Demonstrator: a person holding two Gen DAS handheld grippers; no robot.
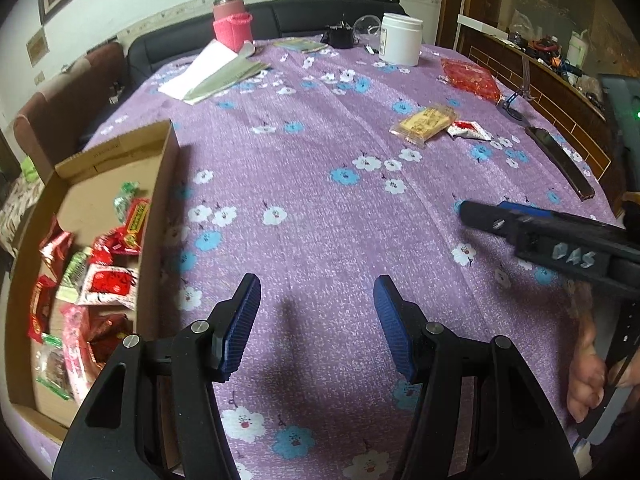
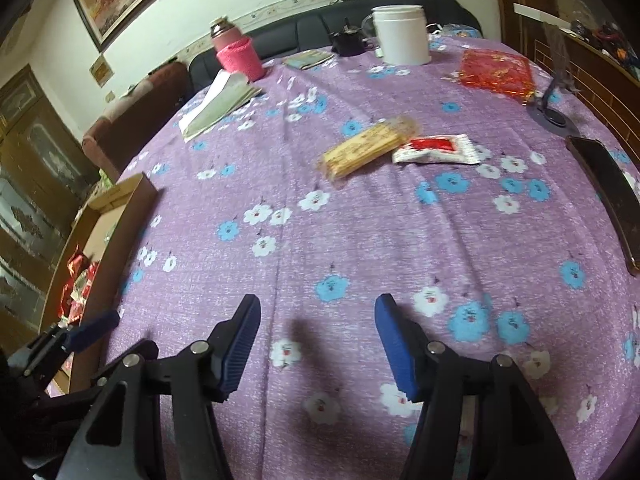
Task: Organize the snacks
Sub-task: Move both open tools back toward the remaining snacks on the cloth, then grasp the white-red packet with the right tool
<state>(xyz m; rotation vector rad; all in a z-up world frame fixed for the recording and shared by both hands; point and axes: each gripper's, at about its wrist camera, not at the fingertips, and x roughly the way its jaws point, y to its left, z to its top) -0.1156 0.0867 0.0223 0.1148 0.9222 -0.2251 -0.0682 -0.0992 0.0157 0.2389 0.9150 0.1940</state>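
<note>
At the bottom of the left wrist picture, the left gripper (image 1: 317, 300) is hanging over the purple flowered tablecloth (image 1: 320, 208) with its blue pads spread apart and nothing between them. At the bottom of the right wrist picture, the right gripper (image 2: 317, 320) is doing the same, spread wide and holding nothing (both look ready for the next pick).

At the left edge of the left wrist picture, the brown cardboard box (image 1: 158, 208) is sitting open, probably so that snacks can drop in easily. Many small red, green and white snack packets (image 1: 100, 264) are already lying inside it.

Farther up, right of the middle, the flat yellow cracker pack in clear wrap (image 2: 368, 148) and the small white and red sachet (image 2: 436, 149) are lying just beside each other on the cloth, so they are likely waiting their turn. Higher still, at the upper right, the shiny red and gold bag (image 2: 496, 70) is lying well apart from the box.

At the top, the white plastic jar (image 2: 402, 34) and the pink flask (image 2: 236, 54) are standing upright.
</note>
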